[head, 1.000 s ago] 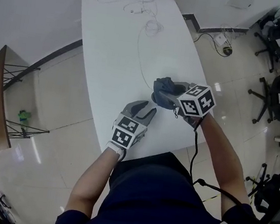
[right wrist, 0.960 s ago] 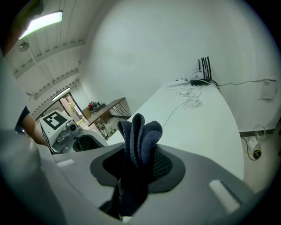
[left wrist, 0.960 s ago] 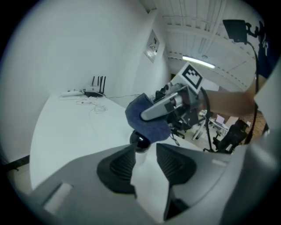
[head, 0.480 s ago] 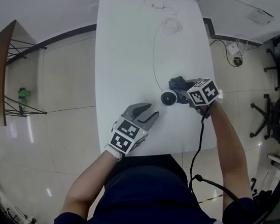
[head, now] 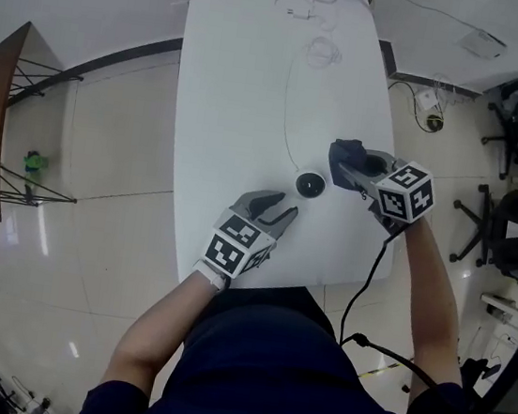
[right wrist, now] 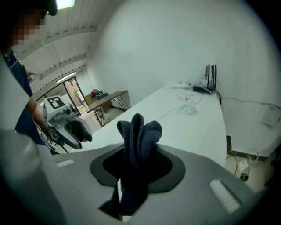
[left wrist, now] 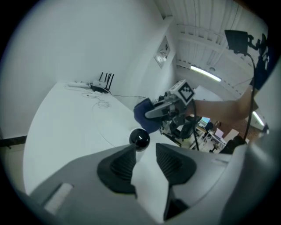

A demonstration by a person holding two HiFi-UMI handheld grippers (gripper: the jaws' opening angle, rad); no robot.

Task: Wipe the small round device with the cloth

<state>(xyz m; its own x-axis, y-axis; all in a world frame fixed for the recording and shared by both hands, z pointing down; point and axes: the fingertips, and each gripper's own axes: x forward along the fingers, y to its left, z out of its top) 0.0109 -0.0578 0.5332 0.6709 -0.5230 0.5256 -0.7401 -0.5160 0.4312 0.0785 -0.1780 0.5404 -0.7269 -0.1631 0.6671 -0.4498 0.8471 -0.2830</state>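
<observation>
Head view: the right gripper [head: 351, 169], clamped on the cloth [head: 345, 154], now sits nearer the desk's [head: 244, 105] right edge, so the device [head: 311, 185] lies uncovered toward the near edge. The left gripper [head: 277, 215], whose empty jaws have just been narrowing but remain apart, waits just short of it. One wiping pass looks finished.

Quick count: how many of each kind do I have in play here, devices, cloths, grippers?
Round device: 1
Cloth: 1, held in the right gripper
Grippers: 2; jaws of the left gripper have just been closing, nothing between them
Total: 4
</observation>
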